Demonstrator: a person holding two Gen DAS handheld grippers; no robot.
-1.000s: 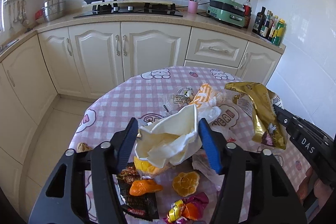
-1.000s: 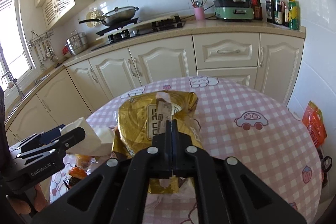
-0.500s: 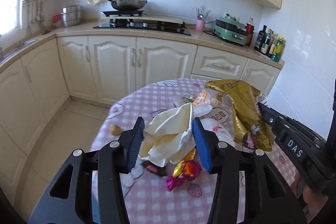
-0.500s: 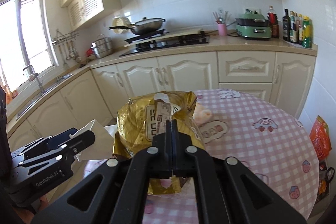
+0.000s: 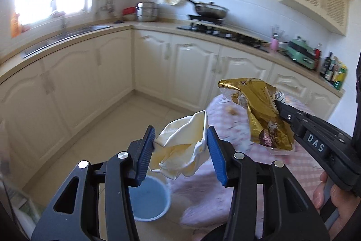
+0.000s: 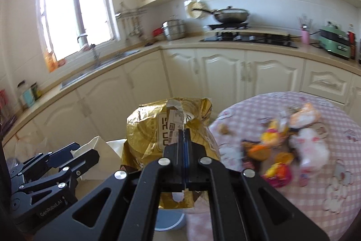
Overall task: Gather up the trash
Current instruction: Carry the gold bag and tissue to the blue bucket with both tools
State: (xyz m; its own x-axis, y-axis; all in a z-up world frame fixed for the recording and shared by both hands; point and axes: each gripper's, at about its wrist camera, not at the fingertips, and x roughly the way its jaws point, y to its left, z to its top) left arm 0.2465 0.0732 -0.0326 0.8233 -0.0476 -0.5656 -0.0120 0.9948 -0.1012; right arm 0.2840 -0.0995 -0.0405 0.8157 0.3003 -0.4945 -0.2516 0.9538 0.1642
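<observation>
Both grippers have swung off the counter (image 6: 338, 173) toward the bin (image 5: 147, 202) below: left gripper (image 5: 180, 146) clenches the cream wrapper (image 5: 182, 146) above it, right gripper (image 6: 183, 146) pinches the gold bag (image 6: 158, 128) (dropping seems next).

Bin (image 5: 149, 200): rim partly hidden behind left hand-held gripper (image 5: 181, 150). Wrappers (image 6: 284, 150) on worktop (image 6: 338, 207): motion-blurred (kinds unreadable). Gold bag (image 6: 167, 137): lower edge hidden behind right hand-held gripper (image 6: 183, 150).
</observation>
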